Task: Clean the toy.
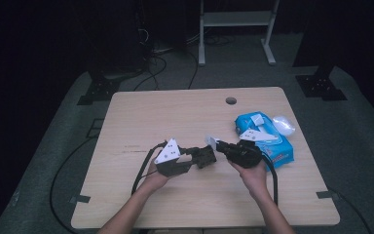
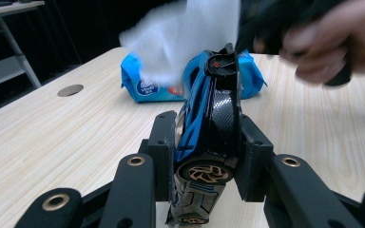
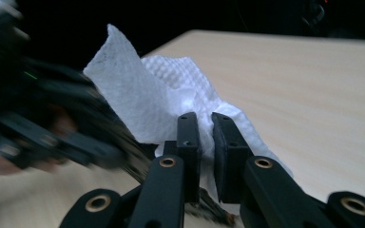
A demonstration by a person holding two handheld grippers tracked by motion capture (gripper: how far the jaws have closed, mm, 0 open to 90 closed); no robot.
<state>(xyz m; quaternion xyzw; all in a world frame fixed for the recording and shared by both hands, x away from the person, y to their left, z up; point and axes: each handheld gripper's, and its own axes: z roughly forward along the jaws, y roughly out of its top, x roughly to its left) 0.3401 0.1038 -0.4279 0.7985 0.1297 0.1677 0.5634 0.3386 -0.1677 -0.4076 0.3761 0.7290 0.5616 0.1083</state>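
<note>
Toy car (image 2: 209, 128) — blue and black, clamped upright in the left gripper (image 2: 208, 159), just left of the wipes pack (image 1: 268, 139). Wipe (image 3: 171, 102) — pinched by the right gripper (image 3: 205, 142). Step judged: wiping in hand; next, gentle strokes across the bodywork.

Left claw (image 2: 208, 156) clamped on a blue and black toy car (image 2: 209, 123).
Car stands nose-down between the jaws, gold wheel facing the camera. A blurred white wipe (image 2: 183, 38) touches its upper end. Blurred hand (image 2: 332, 40) at upper right. Blue wipes pack (image 2: 142, 83) lies behind on the wooden worktop (image 2: 52, 137).
</note>
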